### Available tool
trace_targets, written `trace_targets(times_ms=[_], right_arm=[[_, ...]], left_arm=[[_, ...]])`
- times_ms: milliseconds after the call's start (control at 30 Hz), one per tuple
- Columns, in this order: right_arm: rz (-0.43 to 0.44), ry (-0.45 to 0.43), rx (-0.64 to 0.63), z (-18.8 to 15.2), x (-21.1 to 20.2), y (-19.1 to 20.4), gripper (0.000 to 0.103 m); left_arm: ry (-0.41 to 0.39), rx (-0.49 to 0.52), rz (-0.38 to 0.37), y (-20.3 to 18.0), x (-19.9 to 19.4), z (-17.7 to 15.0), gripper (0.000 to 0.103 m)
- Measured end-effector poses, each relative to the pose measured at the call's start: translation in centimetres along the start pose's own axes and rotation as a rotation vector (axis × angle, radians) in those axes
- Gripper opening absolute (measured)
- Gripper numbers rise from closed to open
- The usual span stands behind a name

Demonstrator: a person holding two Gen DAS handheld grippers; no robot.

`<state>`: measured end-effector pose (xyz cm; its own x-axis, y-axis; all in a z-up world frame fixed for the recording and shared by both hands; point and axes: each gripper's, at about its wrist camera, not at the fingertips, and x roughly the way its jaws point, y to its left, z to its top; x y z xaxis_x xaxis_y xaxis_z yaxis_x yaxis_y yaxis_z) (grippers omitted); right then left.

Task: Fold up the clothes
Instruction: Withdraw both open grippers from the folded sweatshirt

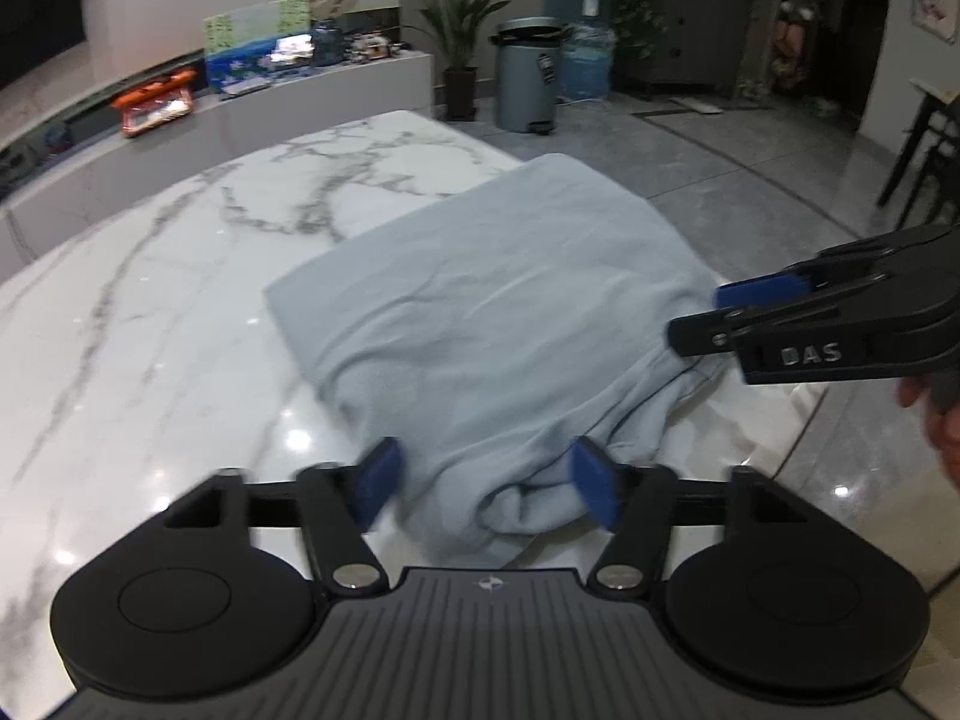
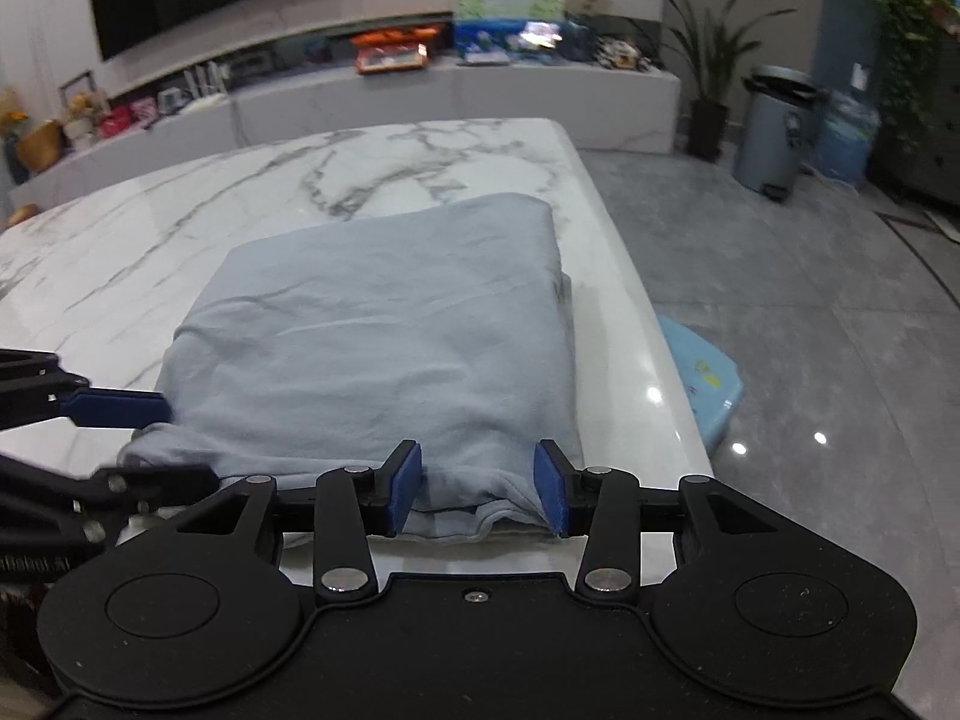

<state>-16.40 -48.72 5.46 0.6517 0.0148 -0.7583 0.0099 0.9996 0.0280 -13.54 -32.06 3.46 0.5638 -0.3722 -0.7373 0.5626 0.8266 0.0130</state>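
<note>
A light blue garment [image 1: 480, 312] [image 2: 384, 330] lies folded in a rough rectangle on the white marble table [image 1: 180, 300] [image 2: 180, 210], its near edge bunched. My left gripper [image 1: 485, 487] [image 2: 144, 444] stands open wide at the near left corner, with the bunched hem between its blue pads [image 1: 375, 483]; only the right pad seems to touch it. My right gripper [image 2: 478, 487] [image 1: 714, 315] is open around the near right hem, and the cloth rests flat between its pads [image 2: 552, 489]. A hand shows at the right edge of the left wrist view.
The table's right edge [image 2: 636, 312] runs close beside the garment, with a pale blue stool [image 2: 702, 378] on the floor below. A grey bin [image 1: 528, 78] [image 2: 774, 132], potted plants and a low white ledge with boxes [image 2: 390, 57] stand beyond. A dark chair [image 1: 924, 150] is at the right.
</note>
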Motion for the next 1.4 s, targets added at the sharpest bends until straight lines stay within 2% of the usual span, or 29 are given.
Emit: trace_targets(times_ms=[100,367,467,600,700,1067,1200,1400], right_arm=[[-0.035,0.023,0.011,0.6,-1.3,1.2,0.044],[-0.061,0.004,0.060,1.4,-5.0,4.2,0.047],[-0.053,0.002,0.096,1.5,-6.0,5.1,0.048],[-0.056,0.010,0.162,1.3,-7.1,6.1,0.048],[-0.087,0.042,0.200,0.8,-7.3,6.7,0.048],[-0.109,0.061,0.278,-0.1,-7.4,7.8,0.048],[-0.153,0.129,0.295,-0.3,-6.4,8.0,0.048],[-0.155,0.131,0.339,-0.7,-6.4,7.4,0.048]], left_arm=[[-0.026,-0.031,0.028,0.4,-1.1,0.1,0.073],[-0.079,-0.080,0.100,1.3,-4.5,0.8,0.073],[-0.085,-0.113,0.132,1.9,-5.4,0.9,0.073],[-0.075,-0.144,0.135,3.1,-5.7,1.0,0.073],[-0.065,-0.177,0.140,3.9,-5.9,0.9,0.073],[-0.024,-0.237,0.138,5.4,-5.7,0.1,0.073],[-0.021,-0.256,0.145,5.9,-5.6,0.0,0.073],[-0.022,-0.229,0.227,5.2,-6.0,-0.1,0.078]])
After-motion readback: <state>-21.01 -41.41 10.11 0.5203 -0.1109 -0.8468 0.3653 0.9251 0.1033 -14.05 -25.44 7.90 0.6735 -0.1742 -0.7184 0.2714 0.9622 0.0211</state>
